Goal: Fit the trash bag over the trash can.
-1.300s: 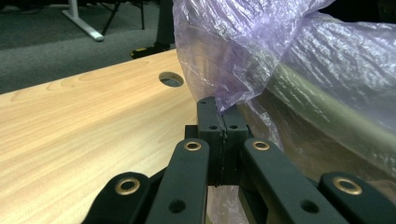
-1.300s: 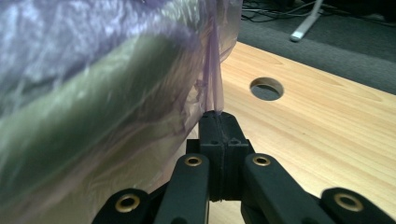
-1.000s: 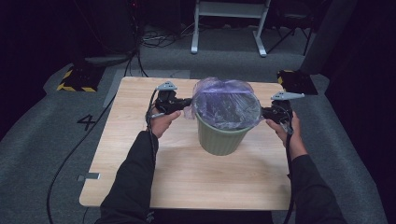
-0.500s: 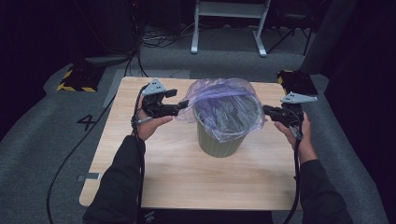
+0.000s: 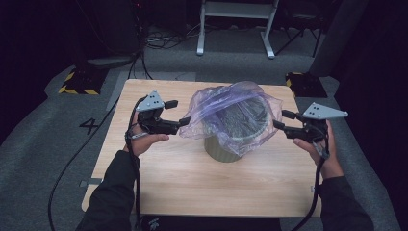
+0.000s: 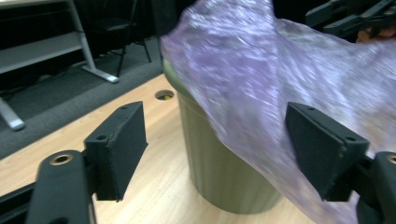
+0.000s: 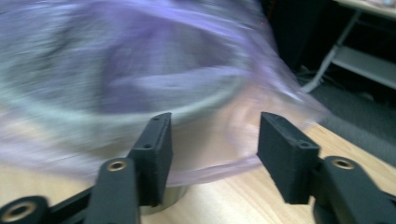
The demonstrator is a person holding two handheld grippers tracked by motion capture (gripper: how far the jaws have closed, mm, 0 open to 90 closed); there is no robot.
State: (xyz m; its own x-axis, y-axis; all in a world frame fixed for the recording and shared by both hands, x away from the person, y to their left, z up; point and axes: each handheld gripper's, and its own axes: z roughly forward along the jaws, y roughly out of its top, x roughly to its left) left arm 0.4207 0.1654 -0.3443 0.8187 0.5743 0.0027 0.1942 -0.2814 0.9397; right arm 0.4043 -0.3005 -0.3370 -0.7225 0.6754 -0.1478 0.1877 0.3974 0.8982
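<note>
Here, centre frame: green bin lined with purple bag | left gripper jaws wide, holding nothing | right gripper just opened, apart from bag.

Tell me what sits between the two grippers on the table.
Between the left gripper and the right gripper stands the green bin, with the purple bag draped over its rim; the high view shows it.

My surface is a pale wooden board with rounded corners, standing on grey carpet. 1 thing stands directly on it: an olive-green ribbed bin, upright, a little right of centre and toward the far half. A small round hole shows in the board just beside the bin.
</note>
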